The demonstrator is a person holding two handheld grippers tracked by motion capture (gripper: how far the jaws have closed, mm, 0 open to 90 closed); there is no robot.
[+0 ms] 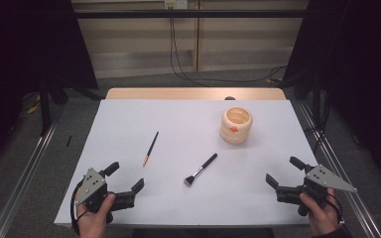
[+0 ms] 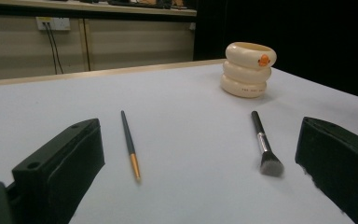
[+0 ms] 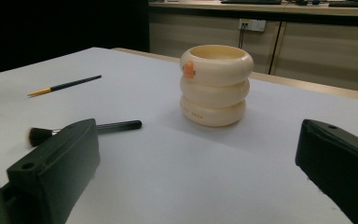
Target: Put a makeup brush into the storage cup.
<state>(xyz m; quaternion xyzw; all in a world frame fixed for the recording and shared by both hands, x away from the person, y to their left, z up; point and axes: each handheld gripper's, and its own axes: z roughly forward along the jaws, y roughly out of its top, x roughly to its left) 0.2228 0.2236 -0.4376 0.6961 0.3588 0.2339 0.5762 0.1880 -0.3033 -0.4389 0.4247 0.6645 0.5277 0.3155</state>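
High view: the left gripper (image 1: 125, 179) and right gripper (image 1: 284, 175) both hold their fingers wide apart, touching nothing. The makeup brush (image 1: 201, 169) lies flat on the white surface (image 1: 178, 119) between them, ahead of the fingers, bristles toward the person, handle angled toward the cream cup (image 1: 236, 125).

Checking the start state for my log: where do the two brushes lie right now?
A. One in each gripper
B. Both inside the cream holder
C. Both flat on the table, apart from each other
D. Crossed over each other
C: the thin brush and the makeup brush lie flat on the table, apart, outside the cream holder; both grippers are open and hold nothing.
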